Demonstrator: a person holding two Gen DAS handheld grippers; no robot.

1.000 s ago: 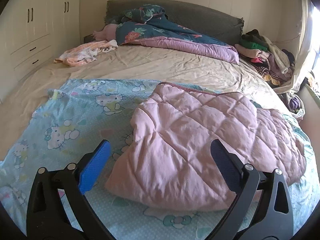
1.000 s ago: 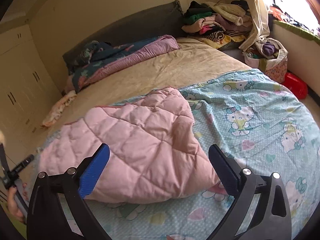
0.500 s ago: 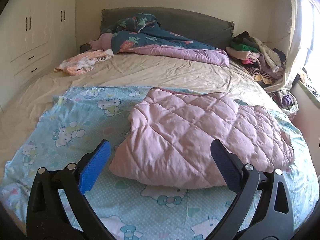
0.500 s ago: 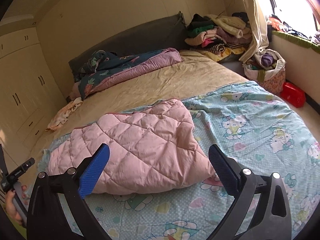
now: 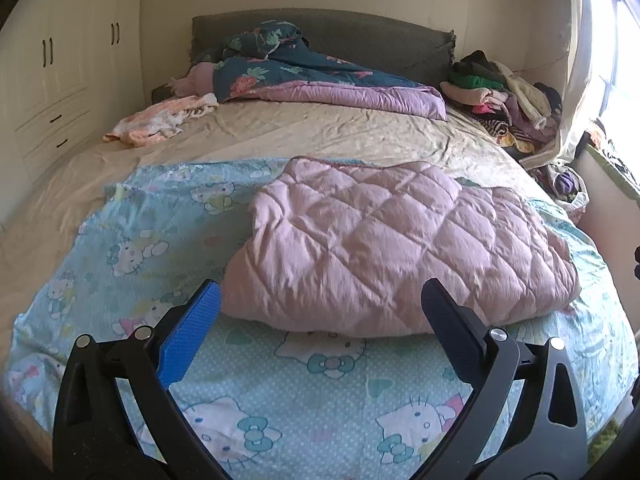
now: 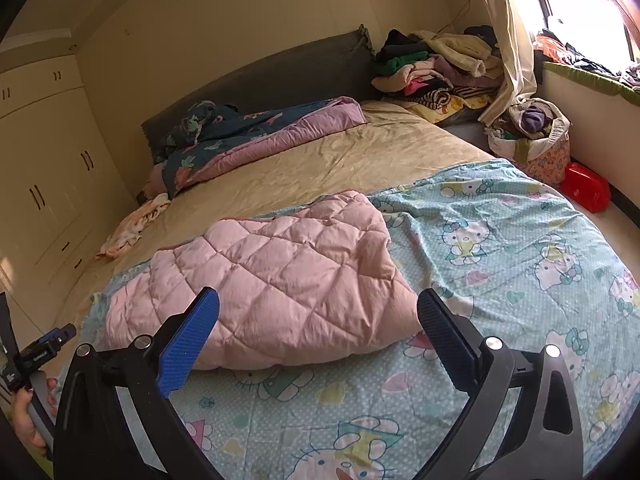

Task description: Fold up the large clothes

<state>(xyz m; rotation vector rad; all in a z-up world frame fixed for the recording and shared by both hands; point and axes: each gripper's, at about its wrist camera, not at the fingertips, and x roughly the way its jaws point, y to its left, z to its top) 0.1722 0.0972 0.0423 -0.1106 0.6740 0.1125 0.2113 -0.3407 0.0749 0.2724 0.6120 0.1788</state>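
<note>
Item: pink quilted blanket (image 5: 396,248), folded into a thick bundle, lying on a light-blue cartoon-cat sheet (image 5: 320,396) spread over the near part of a bed with a beige sheet (image 5: 320,132).

Both views: blanket bundle; dark floral duvet with purple lining (image 5: 320,80) bunched at the grey headboard (image 5: 360,36); small peach cloth (image 5: 160,120) near the left edge of the bed; heap of assorted clothes (image 5: 500,96) at the far right corner; cream wardrobe doors (image 5: 52,56).

Right wrist view only: red box (image 6: 586,192) on the floor, patterned bag stuffed with clothes (image 6: 536,136) beside it, window (image 6: 580,8) with pale curtain (image 6: 508,40), and at the lower left a hand (image 6: 30,416) gripping the handle of the other tool.

Left gripper (image 5: 320,312): fingers spread wide, nothing between them, held above the sheet just short of the bundle's near edge.

Right gripper (image 6: 318,320): fingers spread wide, empty, held over the bundle's near right corner, not touching it.
</note>
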